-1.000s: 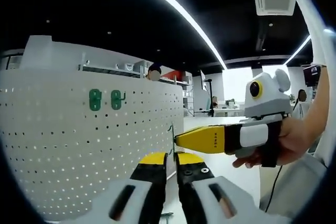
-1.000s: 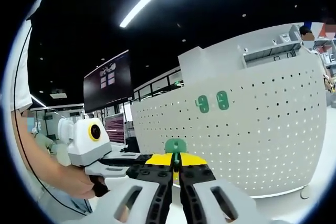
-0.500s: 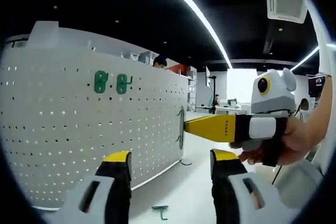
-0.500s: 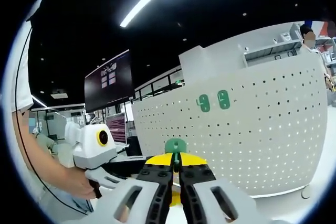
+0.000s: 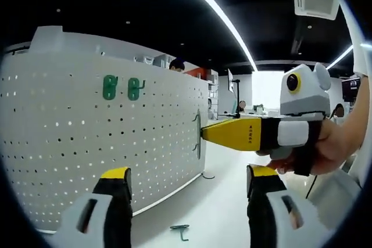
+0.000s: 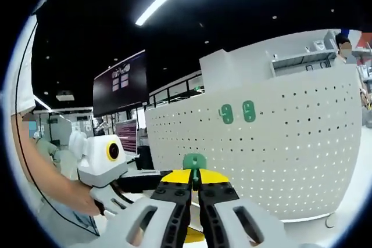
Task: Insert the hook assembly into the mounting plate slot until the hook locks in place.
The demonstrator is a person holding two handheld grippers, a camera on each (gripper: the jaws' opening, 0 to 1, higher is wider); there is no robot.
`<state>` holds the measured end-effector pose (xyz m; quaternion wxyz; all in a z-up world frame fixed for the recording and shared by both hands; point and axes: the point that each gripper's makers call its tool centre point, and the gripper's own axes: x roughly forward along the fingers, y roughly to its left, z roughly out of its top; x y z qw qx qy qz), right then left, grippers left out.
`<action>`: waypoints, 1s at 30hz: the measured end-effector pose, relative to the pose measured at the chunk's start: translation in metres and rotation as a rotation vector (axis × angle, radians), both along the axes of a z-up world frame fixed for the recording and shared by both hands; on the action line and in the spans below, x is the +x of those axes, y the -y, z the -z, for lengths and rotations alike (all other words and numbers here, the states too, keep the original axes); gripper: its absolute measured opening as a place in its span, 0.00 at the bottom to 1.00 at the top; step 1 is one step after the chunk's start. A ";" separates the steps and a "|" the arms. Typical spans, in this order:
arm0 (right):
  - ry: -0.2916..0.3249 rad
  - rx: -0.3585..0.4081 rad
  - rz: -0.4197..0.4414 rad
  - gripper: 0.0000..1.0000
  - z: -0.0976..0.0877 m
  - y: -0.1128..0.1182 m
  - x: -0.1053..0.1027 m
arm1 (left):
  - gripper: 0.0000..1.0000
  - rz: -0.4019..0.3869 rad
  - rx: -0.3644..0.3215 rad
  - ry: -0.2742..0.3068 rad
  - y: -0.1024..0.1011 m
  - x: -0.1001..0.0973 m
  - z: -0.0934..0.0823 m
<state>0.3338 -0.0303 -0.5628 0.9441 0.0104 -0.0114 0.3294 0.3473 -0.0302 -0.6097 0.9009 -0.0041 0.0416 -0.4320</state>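
Note:
The white perforated mounting plate (image 5: 81,143) stands upright, with two green hooks (image 5: 121,87) hanging high on it. My left gripper (image 5: 189,183) is open wide with nothing between its jaws. My right gripper (image 5: 232,133) comes in from the right, shut on a green hook assembly (image 5: 197,135) near the plate's right edge. In the right gripper view, the right gripper (image 6: 195,179) pinches the green hook assembly (image 6: 195,161) in front of the plate (image 6: 290,155). The two mounted hooks (image 6: 238,112) sit above it. The left gripper (image 6: 104,164) is at lower left, held by a hand.
Another green hook (image 5: 181,232) lies on the white table (image 5: 215,207) below the plate. A dark wall screen (image 6: 119,88) hangs behind the left gripper. A person's forearm (image 5: 349,132) holds the right gripper at the right side.
My left gripper's jaws went from shut to wide open. The right gripper stays shut on the green hook assembly, close to the plate's edge.

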 end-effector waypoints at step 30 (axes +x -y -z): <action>-0.006 0.001 0.150 0.01 -0.014 0.035 0.032 | 0.76 -0.084 0.018 0.007 -0.026 -0.004 -0.001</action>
